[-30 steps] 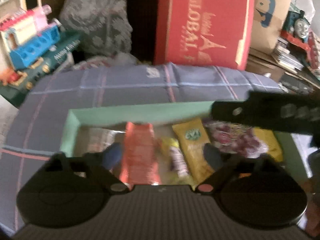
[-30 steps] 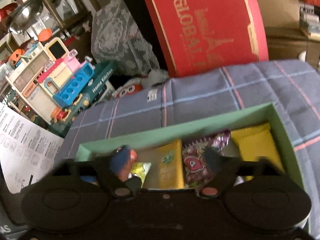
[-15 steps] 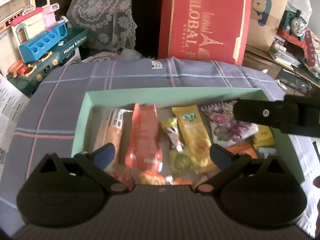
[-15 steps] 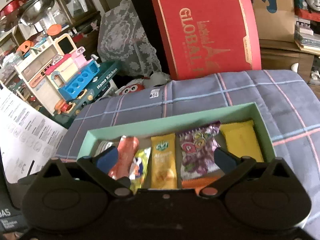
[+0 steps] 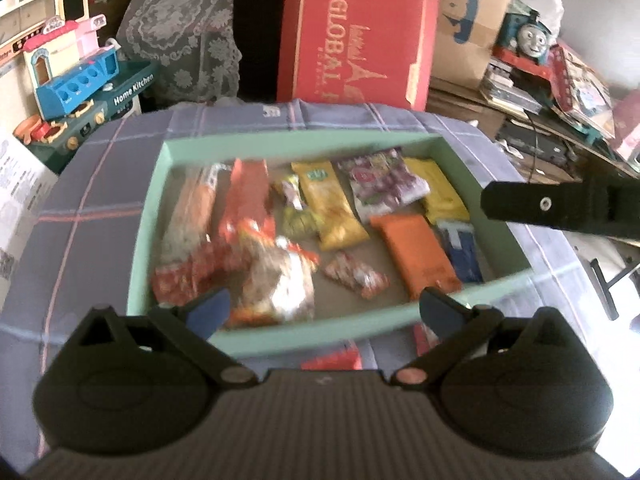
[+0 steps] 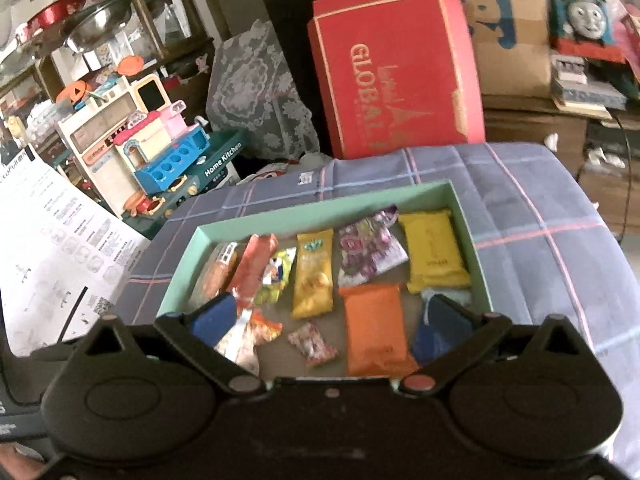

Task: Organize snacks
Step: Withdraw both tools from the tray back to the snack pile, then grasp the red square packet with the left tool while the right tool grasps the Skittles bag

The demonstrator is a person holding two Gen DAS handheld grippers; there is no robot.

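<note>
So there's a green tray (image 6: 468, 216) sitting on a blue plaid cloth (image 6: 540, 208), and all the snacks are inside it. Left to right: a long orange packet (image 6: 252, 268) at the left end, a yellow bar (image 6: 314, 276) in the middle, a purple candy bag (image 6: 366, 252), then a yellow pack (image 6: 434, 256) at the far right corner. An orange pack (image 6: 374, 328) lies nearer, with a small red-and-white candy (image 6: 312, 342) to its left. Left gripper (image 5: 322, 308) hangs over the near rim, fingers spread wide, nothing between them. Right gripper (image 6: 330, 318) too, fingers apart and empty. A red box (image 6: 396, 72) stands behind.
</note>
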